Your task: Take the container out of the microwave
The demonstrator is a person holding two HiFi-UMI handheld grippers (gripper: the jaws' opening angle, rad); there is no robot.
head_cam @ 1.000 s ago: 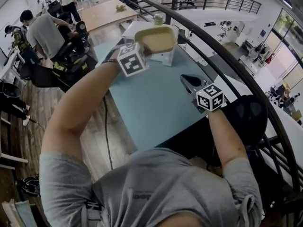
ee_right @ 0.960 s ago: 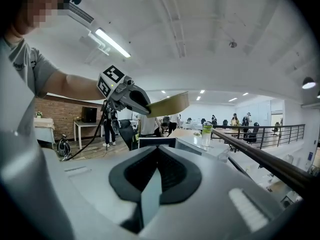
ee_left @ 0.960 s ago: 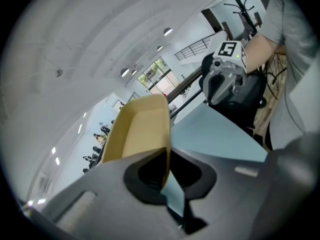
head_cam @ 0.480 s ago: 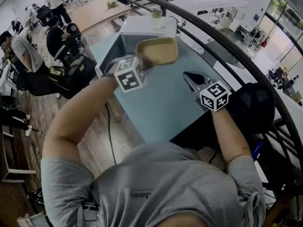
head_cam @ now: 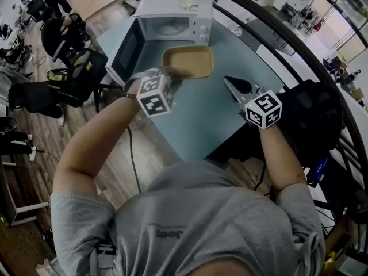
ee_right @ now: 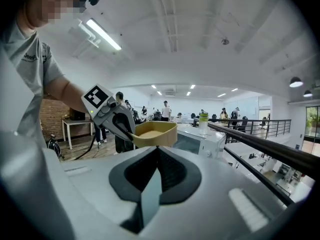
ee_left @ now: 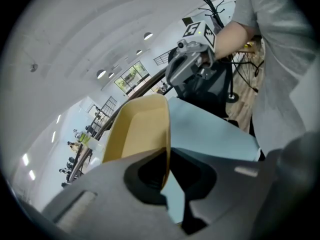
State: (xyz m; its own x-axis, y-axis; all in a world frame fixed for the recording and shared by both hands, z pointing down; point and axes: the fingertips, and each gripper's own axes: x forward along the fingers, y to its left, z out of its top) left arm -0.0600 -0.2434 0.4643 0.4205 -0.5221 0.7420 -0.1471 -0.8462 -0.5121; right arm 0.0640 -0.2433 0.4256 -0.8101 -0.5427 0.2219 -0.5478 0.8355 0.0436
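Tan container [head_cam: 188,62], held in the air just beyond the tips of the left gripper [head_cam: 168,76], whose jaws are closed on one side wall near the rim. We see it already outside the microwave [head_cam: 172,13], which stands farther ahead of this gripper with its door [head_cam: 123,53] swung open, off to the gripper's left. The blue-grey table [head_cam: 201,119] lies below the container. The right gripper [head_cam: 233,85] hangs well apart to the right, its jaws brought together with nothing between them.

We judge the main hazard to be the one-sided hold. The whole body of the container hangs out past the jaws from a single thin wall, so a quick swing or a loosening of the jaws could let it pivot downward or slip free onto the table. We cannot tell whether it holds any contents; if it does, a tilt would spill them. A second hazard is the open door: a careless sweep to the left could knock the container against it. The right gripper gives no support at present.
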